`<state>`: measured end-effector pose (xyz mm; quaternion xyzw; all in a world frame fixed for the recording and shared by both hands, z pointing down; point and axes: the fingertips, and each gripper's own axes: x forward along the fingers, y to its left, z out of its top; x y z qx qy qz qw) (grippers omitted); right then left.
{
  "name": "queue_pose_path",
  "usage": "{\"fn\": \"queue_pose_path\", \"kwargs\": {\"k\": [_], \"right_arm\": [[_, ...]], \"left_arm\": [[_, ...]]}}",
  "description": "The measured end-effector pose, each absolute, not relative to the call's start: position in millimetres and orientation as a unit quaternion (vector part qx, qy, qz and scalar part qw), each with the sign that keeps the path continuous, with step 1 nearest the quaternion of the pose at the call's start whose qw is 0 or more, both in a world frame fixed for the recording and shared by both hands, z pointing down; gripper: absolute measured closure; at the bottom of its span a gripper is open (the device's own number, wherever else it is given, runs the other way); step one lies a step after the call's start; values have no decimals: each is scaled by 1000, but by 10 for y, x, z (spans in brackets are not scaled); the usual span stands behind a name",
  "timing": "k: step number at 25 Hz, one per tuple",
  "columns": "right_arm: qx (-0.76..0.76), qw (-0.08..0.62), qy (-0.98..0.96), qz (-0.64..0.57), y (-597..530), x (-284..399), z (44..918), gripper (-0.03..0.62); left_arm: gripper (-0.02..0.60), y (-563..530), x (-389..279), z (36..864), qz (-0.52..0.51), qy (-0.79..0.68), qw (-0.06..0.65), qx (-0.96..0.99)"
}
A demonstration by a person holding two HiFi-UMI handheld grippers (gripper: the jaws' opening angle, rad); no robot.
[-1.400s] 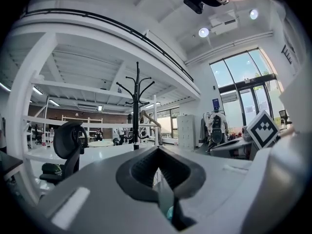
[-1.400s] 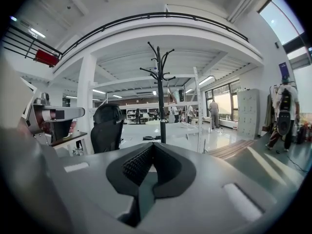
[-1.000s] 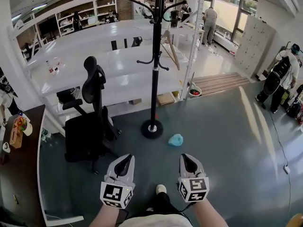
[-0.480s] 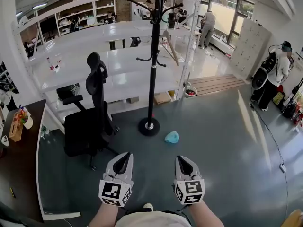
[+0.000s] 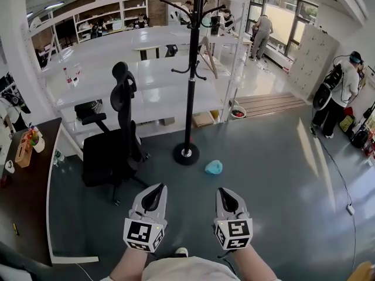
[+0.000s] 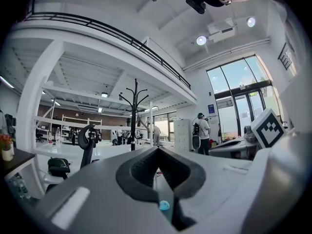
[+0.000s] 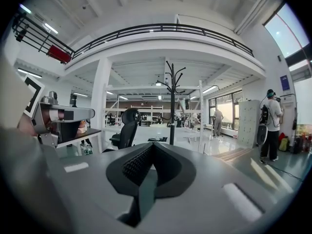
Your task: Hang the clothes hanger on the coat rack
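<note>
A tall black coat rack (image 5: 190,69) stands on a round base on the grey floor ahead of me; it also shows far off as a coat rack (image 6: 135,116) and a coat rack (image 7: 172,106) in the two gripper views. A small light blue object (image 5: 214,167) lies on the floor just right of the base; I cannot tell what it is. No hanger shows clearly. My left gripper (image 5: 154,196) and right gripper (image 5: 223,199) are held side by side low in front of me, short of the rack. The left gripper (image 6: 157,150) and right gripper (image 7: 153,145) have jaws meeting at the tips, nothing between them.
A black office chair (image 5: 117,145) stands left of the rack. White shelving (image 5: 117,69) runs behind both. A brown desk (image 5: 23,198) with small items is at the far left. A person (image 5: 345,86) stands at the right wall, with wooden boards (image 5: 275,103) on the floor nearby.
The view has shifted slightly as I stepped; the rack, chair and blue object sit a little differently in frame. The person at the right has moved. Both grippers stay level and shut.
</note>
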<state>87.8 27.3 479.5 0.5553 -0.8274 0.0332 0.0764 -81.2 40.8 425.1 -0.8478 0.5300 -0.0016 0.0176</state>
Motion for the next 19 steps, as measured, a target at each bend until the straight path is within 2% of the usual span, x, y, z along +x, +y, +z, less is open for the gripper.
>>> {"fn": "queue_pose_path", "kwargs": {"k": [19], "right_arm": [[558,70,-826,33,365,936,4727,569]], "left_arm": [[581,513,-779,4225,-1,532,19,-847]]}}
